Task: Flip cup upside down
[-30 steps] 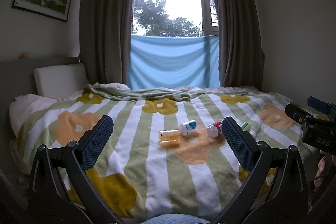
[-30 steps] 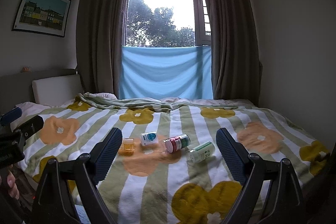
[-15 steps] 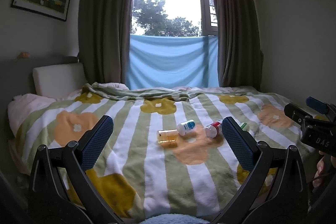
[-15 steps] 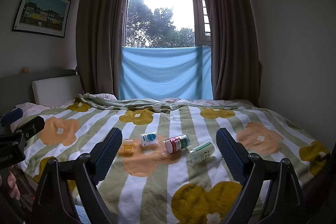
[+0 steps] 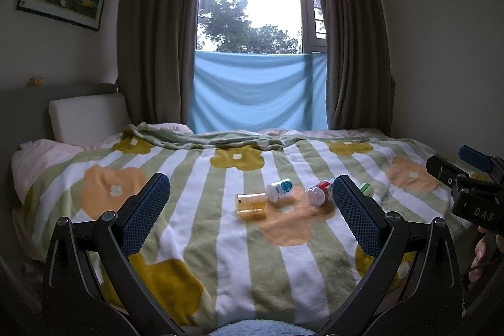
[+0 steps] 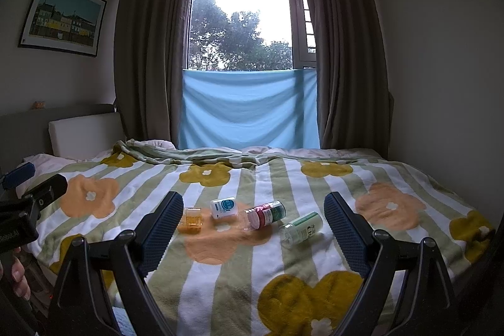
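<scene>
A small clear amber cup (image 5: 251, 205) stands on the flowered blanket near the middle of the bed; it also shows in the right wrist view (image 6: 192, 218). My left gripper (image 5: 251, 211) is open and empty, held back from the bed's near edge, with the cup seen between its fingers. My right gripper (image 6: 253, 228) is open and empty too, level with the left one. The cup lies just right of the right gripper's left finger (image 6: 163, 225). Each gripper shows at the edge of the other's view.
Three bottles lie on their sides right of the cup: a white one with a blue label (image 6: 223, 207), a red-labelled one (image 6: 264, 214) and a green-white one (image 6: 300, 228). A pillow and headboard (image 5: 85, 115) stand at the left. Curtains and a window are behind.
Both grippers have drifted slightly; the view shifts a little. Nothing on the bed has moved, and both grippers stay open.
</scene>
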`<state>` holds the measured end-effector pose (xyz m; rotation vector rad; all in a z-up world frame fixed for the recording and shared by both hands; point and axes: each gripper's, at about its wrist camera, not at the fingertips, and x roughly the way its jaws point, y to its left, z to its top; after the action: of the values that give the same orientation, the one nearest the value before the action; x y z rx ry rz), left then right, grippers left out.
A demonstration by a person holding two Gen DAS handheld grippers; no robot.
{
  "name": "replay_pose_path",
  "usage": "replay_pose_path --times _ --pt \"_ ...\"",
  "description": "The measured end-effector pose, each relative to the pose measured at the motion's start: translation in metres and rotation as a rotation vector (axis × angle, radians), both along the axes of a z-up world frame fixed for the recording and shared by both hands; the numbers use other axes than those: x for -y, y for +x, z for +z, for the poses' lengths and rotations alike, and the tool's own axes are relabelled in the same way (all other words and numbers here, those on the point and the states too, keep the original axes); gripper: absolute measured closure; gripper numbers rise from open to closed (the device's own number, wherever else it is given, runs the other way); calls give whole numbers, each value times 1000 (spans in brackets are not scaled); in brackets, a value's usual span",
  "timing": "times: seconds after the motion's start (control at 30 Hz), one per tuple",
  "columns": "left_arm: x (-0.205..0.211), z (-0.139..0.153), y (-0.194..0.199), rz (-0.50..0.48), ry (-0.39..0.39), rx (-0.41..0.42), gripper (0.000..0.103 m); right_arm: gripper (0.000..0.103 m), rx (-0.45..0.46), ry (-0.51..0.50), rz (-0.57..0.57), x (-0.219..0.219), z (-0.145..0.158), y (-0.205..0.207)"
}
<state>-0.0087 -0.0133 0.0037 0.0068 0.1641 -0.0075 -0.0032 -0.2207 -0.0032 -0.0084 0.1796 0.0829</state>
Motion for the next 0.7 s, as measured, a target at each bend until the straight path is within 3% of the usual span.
replay_pose_path --times 0.7 --pt "-2 -9 8 -11 -10 -33 0 14 -17 5 -8 -2 -6 2"
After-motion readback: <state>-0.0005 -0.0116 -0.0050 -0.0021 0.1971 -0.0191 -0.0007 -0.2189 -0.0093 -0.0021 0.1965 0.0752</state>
